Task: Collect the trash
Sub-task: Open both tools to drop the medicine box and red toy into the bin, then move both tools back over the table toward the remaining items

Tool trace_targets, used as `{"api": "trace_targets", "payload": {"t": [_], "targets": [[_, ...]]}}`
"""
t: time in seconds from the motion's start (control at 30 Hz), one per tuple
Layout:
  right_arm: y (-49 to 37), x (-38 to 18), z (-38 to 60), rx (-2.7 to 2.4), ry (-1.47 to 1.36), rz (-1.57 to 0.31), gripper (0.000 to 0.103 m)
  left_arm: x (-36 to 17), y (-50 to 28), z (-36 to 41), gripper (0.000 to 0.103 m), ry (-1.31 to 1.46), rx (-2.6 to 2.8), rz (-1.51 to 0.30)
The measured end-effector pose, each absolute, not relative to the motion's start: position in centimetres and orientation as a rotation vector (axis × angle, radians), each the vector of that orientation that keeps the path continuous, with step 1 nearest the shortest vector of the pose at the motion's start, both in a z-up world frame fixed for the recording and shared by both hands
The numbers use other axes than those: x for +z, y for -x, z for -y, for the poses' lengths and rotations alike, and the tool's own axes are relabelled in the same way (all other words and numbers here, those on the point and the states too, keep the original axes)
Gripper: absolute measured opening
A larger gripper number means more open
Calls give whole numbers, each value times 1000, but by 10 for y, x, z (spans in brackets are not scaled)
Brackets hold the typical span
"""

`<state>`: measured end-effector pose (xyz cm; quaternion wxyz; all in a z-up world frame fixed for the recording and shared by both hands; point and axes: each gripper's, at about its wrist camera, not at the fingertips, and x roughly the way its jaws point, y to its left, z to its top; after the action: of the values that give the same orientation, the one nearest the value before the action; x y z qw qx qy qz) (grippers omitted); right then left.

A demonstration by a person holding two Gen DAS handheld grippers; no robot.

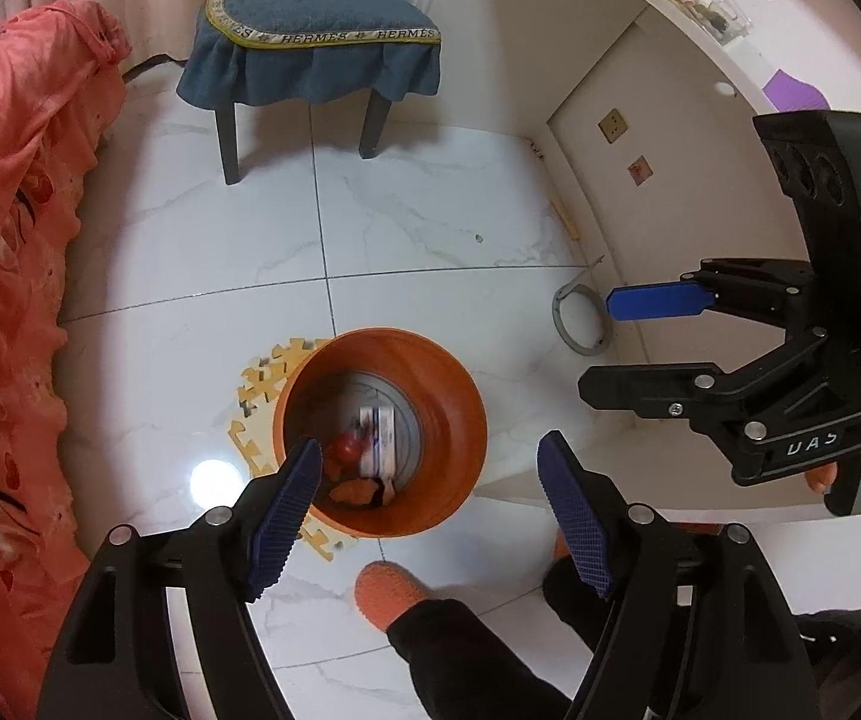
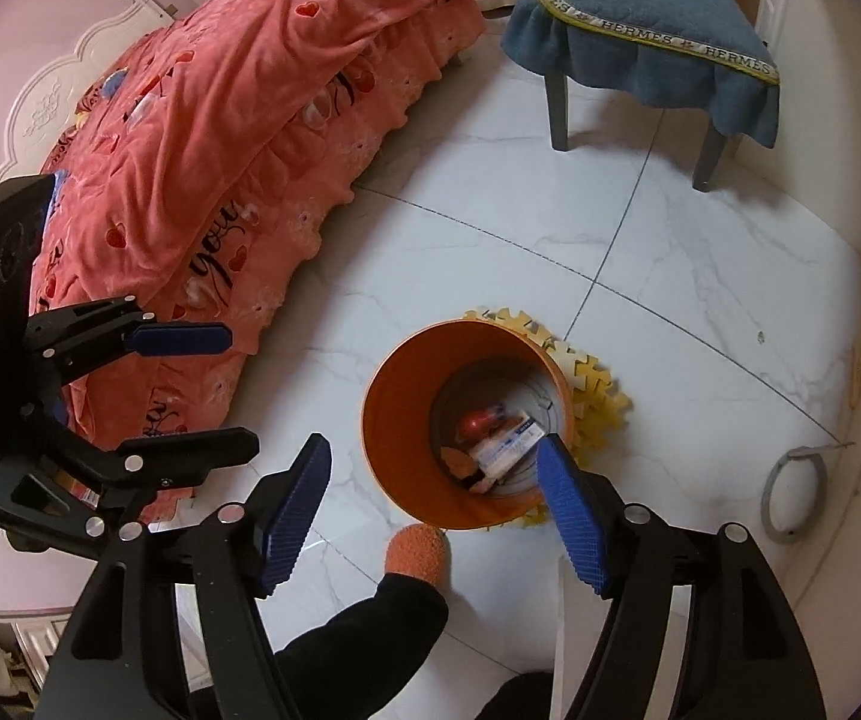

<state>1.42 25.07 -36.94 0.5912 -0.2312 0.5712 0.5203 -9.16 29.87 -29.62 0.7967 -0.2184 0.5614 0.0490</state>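
An orange waste bin (image 1: 454, 420) stands on the white tile floor on a yellow foam mat (image 1: 259, 387). Inside lie a white and blue box (image 1: 377, 441), a red round item (image 1: 345, 449) and orange scraps (image 1: 355, 491). My left gripper (image 1: 430, 510) is open and empty, hovering above the bin's near rim. My right gripper (image 2: 433, 495) is open and empty above the same bin (image 2: 394, 414), with the box (image 2: 505, 441) visible inside. The right gripper also shows in the left wrist view (image 1: 598, 348), open, and the left gripper in the right wrist view (image 2: 238, 387), open.
A bed with a pink cover (image 2: 202, 138) lies to the left. A chair with a blue cushion (image 1: 310, 42) stands beyond the bin. A grey ring (image 1: 577, 321) lies on the floor by a white desk (image 1: 658, 138). The person's orange slipper (image 1: 385, 597) is near the bin.
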Motion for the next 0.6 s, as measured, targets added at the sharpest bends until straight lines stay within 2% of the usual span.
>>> {"api": "trace_targets", "payload": {"t": [0.4, 0.5, 0.57, 0.6], "targets": [[-10, -332, -237, 1228, 538, -1302, 73, -271, 92, -292, 75, 431, 131, -1211], [-10, -310, -228, 1232, 514, -1288, 81, -253, 94, -286, 88, 414, 148, -1194], [-10, -292, -221, 1248, 494, -1272, 82, -239, 95, -281, 88, 413, 146, -1175], [-10, -285, -217, 1248, 491, -1267, 86, -231, 95, -277, 88, 408, 152, -1173]]}}
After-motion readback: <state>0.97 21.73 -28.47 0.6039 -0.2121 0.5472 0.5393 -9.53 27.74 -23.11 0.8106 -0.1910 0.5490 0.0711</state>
